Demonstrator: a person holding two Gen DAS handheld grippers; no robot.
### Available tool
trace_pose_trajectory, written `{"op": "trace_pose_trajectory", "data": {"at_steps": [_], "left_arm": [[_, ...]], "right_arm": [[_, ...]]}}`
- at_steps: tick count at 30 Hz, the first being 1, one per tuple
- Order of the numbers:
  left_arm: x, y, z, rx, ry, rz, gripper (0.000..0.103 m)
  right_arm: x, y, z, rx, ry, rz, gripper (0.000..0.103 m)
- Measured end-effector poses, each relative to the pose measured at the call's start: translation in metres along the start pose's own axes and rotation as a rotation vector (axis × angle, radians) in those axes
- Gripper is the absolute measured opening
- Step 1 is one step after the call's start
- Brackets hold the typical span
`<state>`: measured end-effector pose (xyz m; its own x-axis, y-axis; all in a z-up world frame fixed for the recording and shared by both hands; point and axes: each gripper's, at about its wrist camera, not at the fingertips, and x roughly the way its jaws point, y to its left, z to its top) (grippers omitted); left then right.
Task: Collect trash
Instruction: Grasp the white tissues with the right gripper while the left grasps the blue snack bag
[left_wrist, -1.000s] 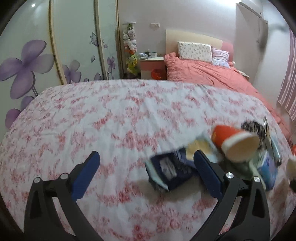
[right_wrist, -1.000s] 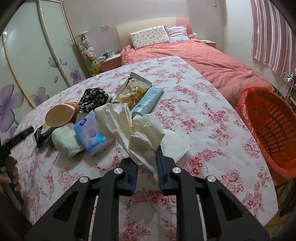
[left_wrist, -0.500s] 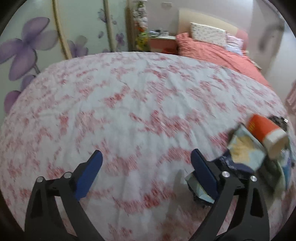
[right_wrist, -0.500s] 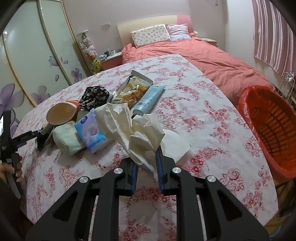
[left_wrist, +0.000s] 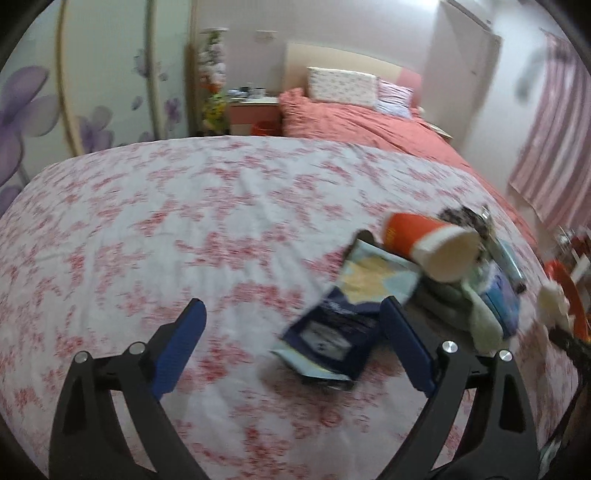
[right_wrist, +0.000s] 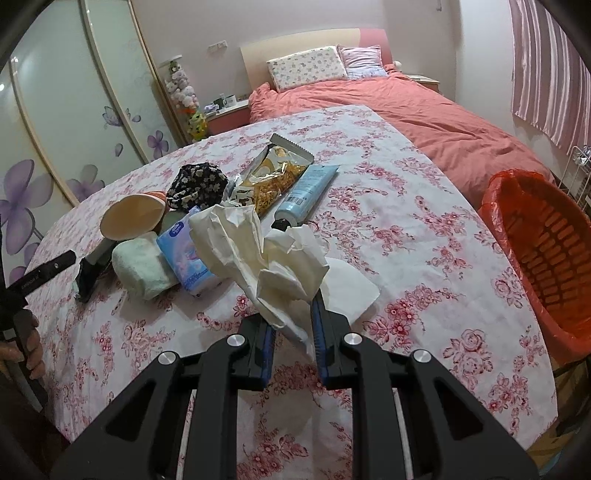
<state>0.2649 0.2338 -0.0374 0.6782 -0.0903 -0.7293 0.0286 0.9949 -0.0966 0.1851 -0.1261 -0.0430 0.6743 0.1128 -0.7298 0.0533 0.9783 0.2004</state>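
My right hand-held gripper (right_wrist: 291, 334) stays clamped on crumpled tissue (right_wrist: 266, 258) at centre frame, while my wide-open left hand-held gripper (left_wrist: 291, 332) has swung back toward the blue wrapper (left_wrist: 332, 332) lower right, the next pickup.

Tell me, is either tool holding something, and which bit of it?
The right tool pinches the crumpled white tissue by its lower end. The left tool is open, holding nothing.

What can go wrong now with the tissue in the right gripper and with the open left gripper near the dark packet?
The right gripper pinches only the low part of the crumpled tissue; it might slip out before reaching the orange bin. The left gripper, open, sits off-centre from the dark packet, so closing may push it away.
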Motion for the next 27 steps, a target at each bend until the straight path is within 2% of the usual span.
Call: {"op": "trace_pose_trajectory", "data": {"at_steps": [3, 7, 13, 22, 27], "left_arm": [[0.006, -0.013, -0.003, 0.045, 0.017, -0.033, 0.093], [0.021, -0.028, -0.004, 0.091, 0.042, -0.002, 0.092], [0.033, -0.026, -0.004, 0.056, 0.071, -0.007, 0.070], [0.028, -0.022, -0.006, 0.023, 0.055, -0.018, 0.052], [0.018, -0.016, -0.004, 0.008, 0.032, -0.002, 0.049]], "right_arm": [[0.000, -0.002, 0.000, 0.000, 0.003, -0.002, 0.019], [0.001, -0.002, 0.000, -0.001, 0.007, -0.003, 0.019], [0.003, -0.002, -0.001, -0.007, 0.014, -0.006, 0.019], [0.001, -0.002, -0.001, -0.009, 0.008, -0.002, 0.019], [-0.007, -0.003, 0.001, -0.005, -0.017, 0.002, 0.019]]}}
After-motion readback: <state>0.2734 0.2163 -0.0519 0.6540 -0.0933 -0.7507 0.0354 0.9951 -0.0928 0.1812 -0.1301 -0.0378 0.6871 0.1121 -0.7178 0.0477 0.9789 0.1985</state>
